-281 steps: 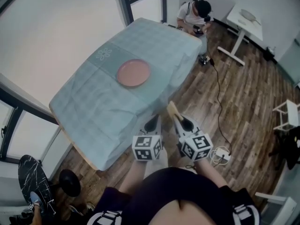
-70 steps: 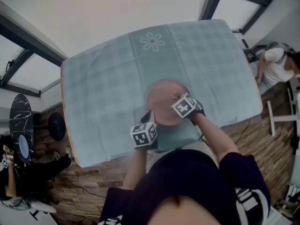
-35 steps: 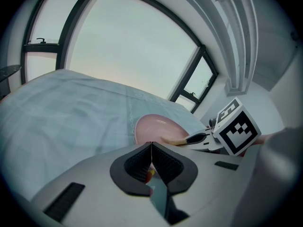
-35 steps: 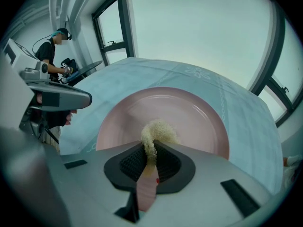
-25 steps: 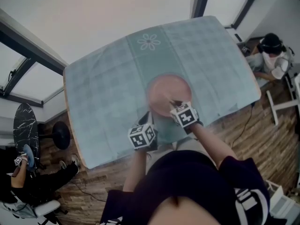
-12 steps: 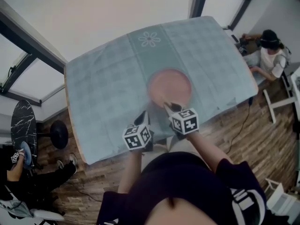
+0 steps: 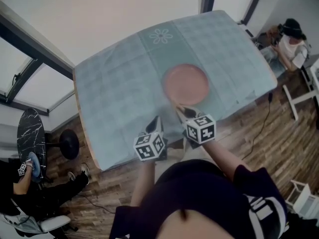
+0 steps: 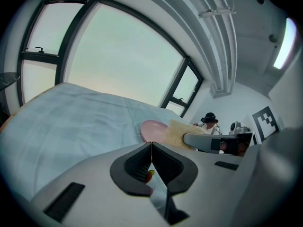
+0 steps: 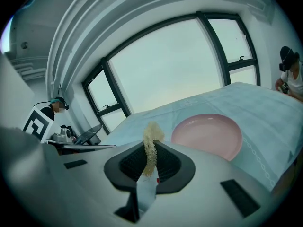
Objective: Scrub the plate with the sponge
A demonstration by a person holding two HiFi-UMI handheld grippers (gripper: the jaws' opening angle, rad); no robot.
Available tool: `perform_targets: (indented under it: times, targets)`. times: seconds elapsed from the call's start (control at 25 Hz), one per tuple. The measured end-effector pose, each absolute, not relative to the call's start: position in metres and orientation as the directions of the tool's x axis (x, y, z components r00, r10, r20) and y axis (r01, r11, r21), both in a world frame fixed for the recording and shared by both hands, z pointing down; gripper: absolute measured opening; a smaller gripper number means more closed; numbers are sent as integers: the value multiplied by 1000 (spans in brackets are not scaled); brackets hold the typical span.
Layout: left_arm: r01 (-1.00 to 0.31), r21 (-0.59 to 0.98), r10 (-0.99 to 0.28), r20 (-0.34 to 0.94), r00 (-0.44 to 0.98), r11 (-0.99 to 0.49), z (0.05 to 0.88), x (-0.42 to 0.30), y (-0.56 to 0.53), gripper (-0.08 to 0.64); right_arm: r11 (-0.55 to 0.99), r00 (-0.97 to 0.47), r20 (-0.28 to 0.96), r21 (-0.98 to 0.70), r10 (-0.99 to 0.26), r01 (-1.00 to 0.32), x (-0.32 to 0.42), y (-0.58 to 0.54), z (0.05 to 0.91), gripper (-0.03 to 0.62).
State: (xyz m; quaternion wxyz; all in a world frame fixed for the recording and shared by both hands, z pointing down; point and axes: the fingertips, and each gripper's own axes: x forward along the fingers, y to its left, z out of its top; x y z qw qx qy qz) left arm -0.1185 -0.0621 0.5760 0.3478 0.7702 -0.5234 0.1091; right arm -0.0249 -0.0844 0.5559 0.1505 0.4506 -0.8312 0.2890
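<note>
The head view looks steeply down from above the table's (image 7: 114,83) near edge and takes in the whole top; the left gripper (image 8: 151,148) view sits low at that near edge, facing across toward the far right corner; the right gripper (image 9: 150,150) view, equally low and close, faces the far edge and the windows (image 9: 180,70); all three share the plate (image 7: 186,84); the left gripper view also catches the sponge (image 8: 181,132) held by the right gripper

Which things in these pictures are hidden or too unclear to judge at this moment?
1. The sponge: right gripper view, lower part hidden inside the right gripper's shut jaws.
2. The plate: left gripper view, right side covered by the sponge.
3. Whether the plate is clean: head view, too small and blurred.
</note>
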Motion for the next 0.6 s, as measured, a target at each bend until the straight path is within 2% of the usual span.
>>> perform_targets:
  times: [0.36, 0.6]
  targets:
    - [-897, 394, -761, 513, 397, -202, 559, -122, -43, 11, 462, -601, 457, -386, -656, -798, -35, -65, 543, 35]
    - [-907, 393, -787, 507, 352, -153, 553, -106, -36, 11, 505, -632, 436, -381, -641, -774, -12, -59, 533, 35]
